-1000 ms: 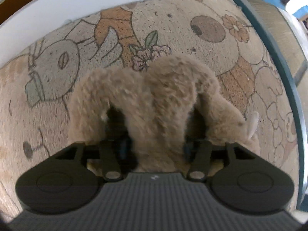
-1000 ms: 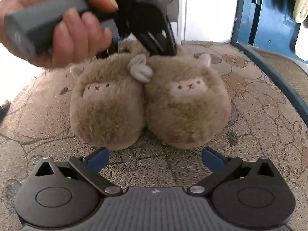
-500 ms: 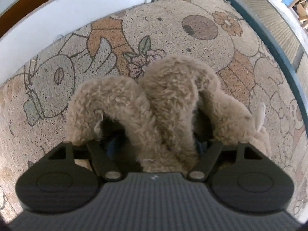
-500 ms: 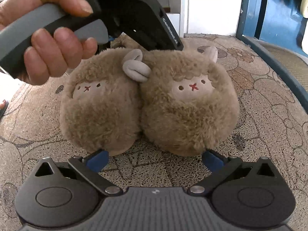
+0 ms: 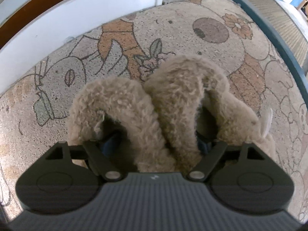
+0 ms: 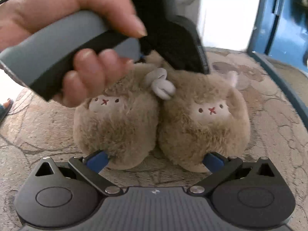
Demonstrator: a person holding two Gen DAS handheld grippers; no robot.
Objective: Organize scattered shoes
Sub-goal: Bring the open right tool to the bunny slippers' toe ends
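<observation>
Two fluffy brown sheep-face slippers stand side by side on a patterned mat [image 5: 173, 28]. From above, the left slipper [image 5: 115, 105] and the right slipper [image 5: 192, 88] show their open cuffs. My left gripper [image 5: 156, 144] points down, one finger inside each slipper, with the two adjoining walls between its opening jaws; the pads look clear of the fluff. A hand [image 6: 57, 28] holds its grey handle [image 6: 63, 57]. My right gripper [image 6: 155, 159] is open at the toes. Its blue pads [image 6: 96, 159] flank the left slipper [image 6: 115, 127] and the right slipper [image 6: 207, 130].
A white wall base [image 5: 86, 25] runs along the mat's far side. A dark blue-green frame [image 5: 269, 30] borders the mat on the right, with a blue door [image 6: 279, 19] behind it. Another shoe's tip [image 6: 5, 107] shows at the far left edge.
The left gripper's jaws have spread wider inside the slippers. The right gripper has moved in, so its pads now sit at the slippers' toes.
</observation>
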